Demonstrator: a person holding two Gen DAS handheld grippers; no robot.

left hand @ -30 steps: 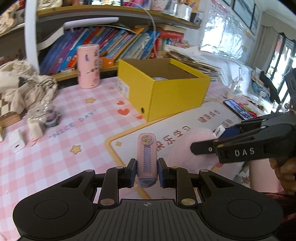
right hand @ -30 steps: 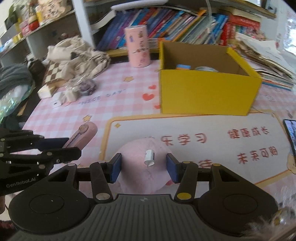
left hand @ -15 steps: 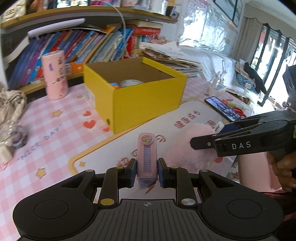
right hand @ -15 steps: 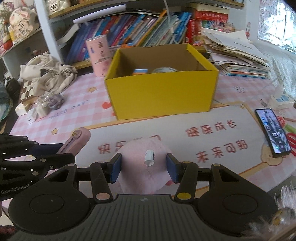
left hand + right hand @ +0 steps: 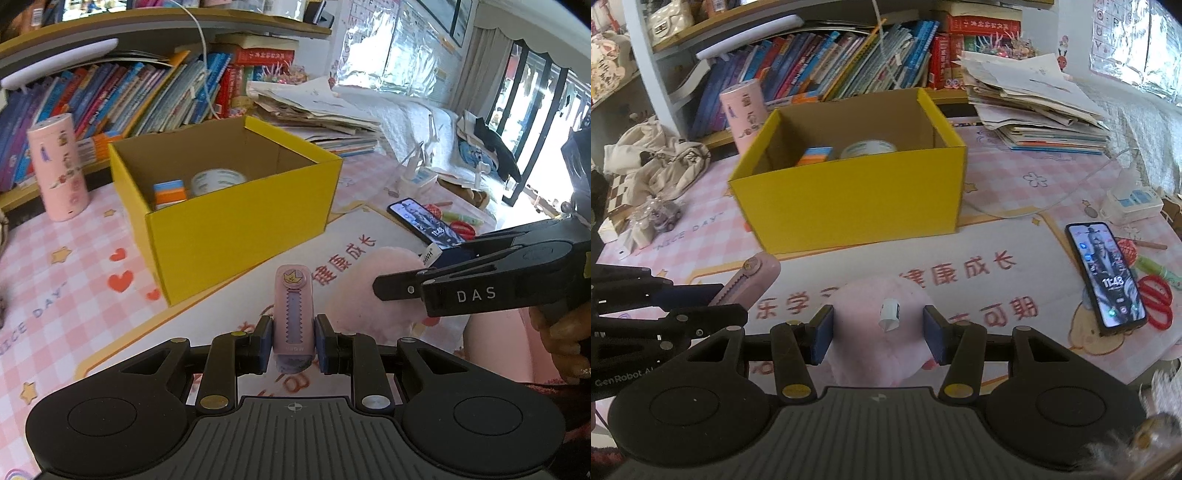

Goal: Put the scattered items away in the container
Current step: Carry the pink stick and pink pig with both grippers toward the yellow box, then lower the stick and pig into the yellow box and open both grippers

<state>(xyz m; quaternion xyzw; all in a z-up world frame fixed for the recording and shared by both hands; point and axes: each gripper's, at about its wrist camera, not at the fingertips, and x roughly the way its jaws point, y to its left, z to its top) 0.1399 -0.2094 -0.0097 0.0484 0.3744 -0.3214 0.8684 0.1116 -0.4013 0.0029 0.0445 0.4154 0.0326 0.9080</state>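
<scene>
My left gripper (image 5: pixel 293 342) is shut on a pink utility knife (image 5: pixel 293 310) with a crown sticker, held above the mat. My right gripper (image 5: pixel 878 332) is shut on a soft pink plush item (image 5: pixel 882 332) with a white tag; both pads press into its sides. In the left wrist view the plush (image 5: pixel 373 291) and the right gripper (image 5: pixel 436 273) show at the right. In the right wrist view the knife (image 5: pixel 757 277) and the left gripper (image 5: pixel 701 310) sit at the left. The yellow cardboard box (image 5: pixel 236 225) (image 5: pixel 849 206) stands open ahead, holding a tape roll (image 5: pixel 868 148) and an orange-blue block (image 5: pixel 814 155).
A phone (image 5: pixel 1106 273) and red scissors (image 5: pixel 1156 299) lie at the right on the mat. A pink cylinder (image 5: pixel 59 166) stands left of the box. Crumpled cloth (image 5: pixel 661 162), small packets (image 5: pixel 657 218), stacked papers (image 5: pixel 1034 107), a power strip (image 5: pixel 1130 203) and a bookshelf ring the table.
Both grippers have carried their items across the table to the right; the yellow box now sits closer and more central in both views. Neither grip has changed.
</scene>
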